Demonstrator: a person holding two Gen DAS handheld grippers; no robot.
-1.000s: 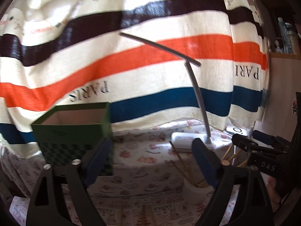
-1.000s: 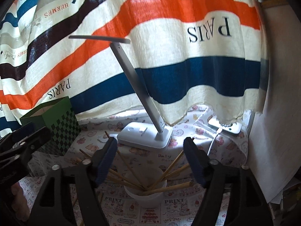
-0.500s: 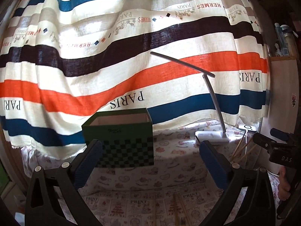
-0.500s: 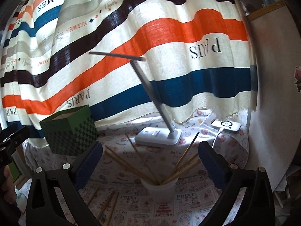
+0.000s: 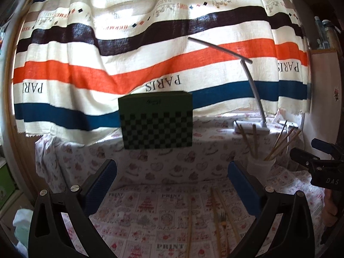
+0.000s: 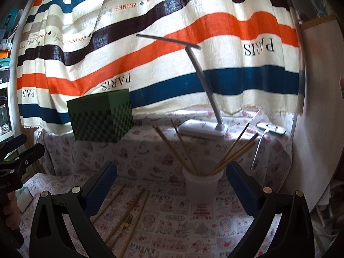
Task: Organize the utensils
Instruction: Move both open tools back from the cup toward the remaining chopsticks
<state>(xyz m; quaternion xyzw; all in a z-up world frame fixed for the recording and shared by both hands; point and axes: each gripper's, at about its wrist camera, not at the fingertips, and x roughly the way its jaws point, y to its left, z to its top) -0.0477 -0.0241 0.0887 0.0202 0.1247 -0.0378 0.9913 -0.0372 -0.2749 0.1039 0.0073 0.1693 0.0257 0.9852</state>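
Loose chopsticks (image 6: 137,210) and small fork (image 6: 128,221) lie flat on counter (image 6: 193,225), near white cup (image 6: 201,186) already holding chopsticks.

Left gripper (image 5: 172,185) and right gripper (image 6: 171,183): jaws just spread wide, nothing between them.

Sticks look light, stiff, thin, likely to roll (low profile on cloth). Best pinched mid-length. Fork probably slicker; take by handle.
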